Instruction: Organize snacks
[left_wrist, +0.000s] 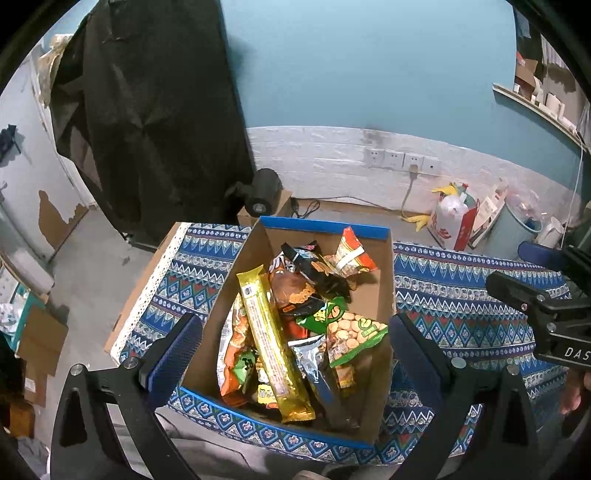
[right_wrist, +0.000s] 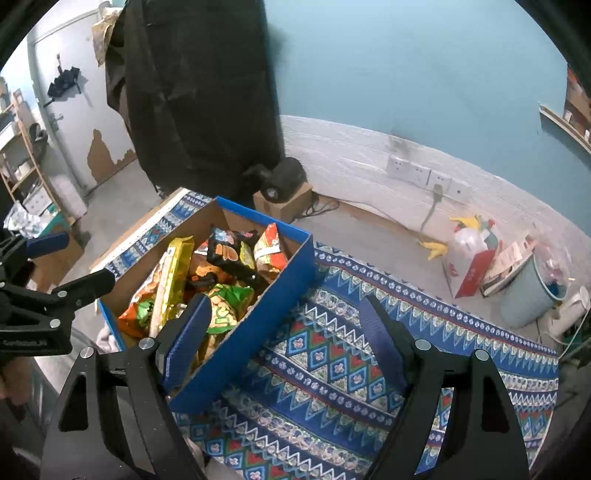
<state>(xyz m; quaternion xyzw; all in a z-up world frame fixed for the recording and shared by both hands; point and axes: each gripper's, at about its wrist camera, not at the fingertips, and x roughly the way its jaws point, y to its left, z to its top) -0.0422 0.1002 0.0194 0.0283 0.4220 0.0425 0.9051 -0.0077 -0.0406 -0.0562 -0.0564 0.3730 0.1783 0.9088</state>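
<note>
Hovering over the cardboard box (left_wrist: 384, 288), your left gripper (left_wrist: 295, 354) has its fingers (left_wrist: 173, 354) spread wide and empty, straddling the heap of snacks (left_wrist: 295, 321) directly at twelve o'clock. The long gold packet (left_wrist: 271, 343) runs roughly from eleven to five o'clock across the pile, so its long axis lies nearly along your reach; turn the wrist to pinch across it. Your right gripper (right_wrist: 288, 343), also wide and empty, sits over the patterned tabletop (right_wrist: 332, 362), with the box at ten o'clock. Your left hand looks nearer.
</note>
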